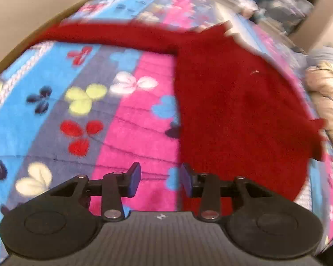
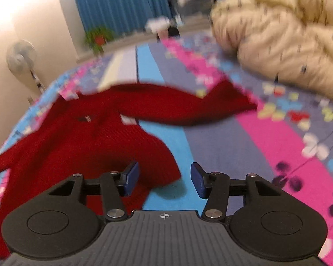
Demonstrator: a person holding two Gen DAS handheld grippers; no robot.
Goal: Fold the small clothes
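A small red knit sweater point(image 1: 237, 110) lies spread on a flowered blanket point(image 1: 77, 102). In the left wrist view its body fills the right half and one sleeve point(image 1: 113, 34) stretches left along the far side. My left gripper point(image 1: 161, 180) is open and empty, just above the sweater's near left edge. In the right wrist view the sweater point(image 2: 82, 141) lies left and ahead, with a sleeve point(image 2: 188, 108) reaching right. My right gripper point(image 2: 165, 178) is open and empty over the sweater's near right corner.
A cream quilted jacket point(image 2: 284, 37) is heaped on the blanket point(image 2: 266, 146) at the far right; it also shows in the left wrist view point(image 1: 326, 93). A fan point(image 2: 22, 55), a potted plant point(image 2: 98, 37) and blue curtains point(image 2: 122, 2) stand beyond the bed.
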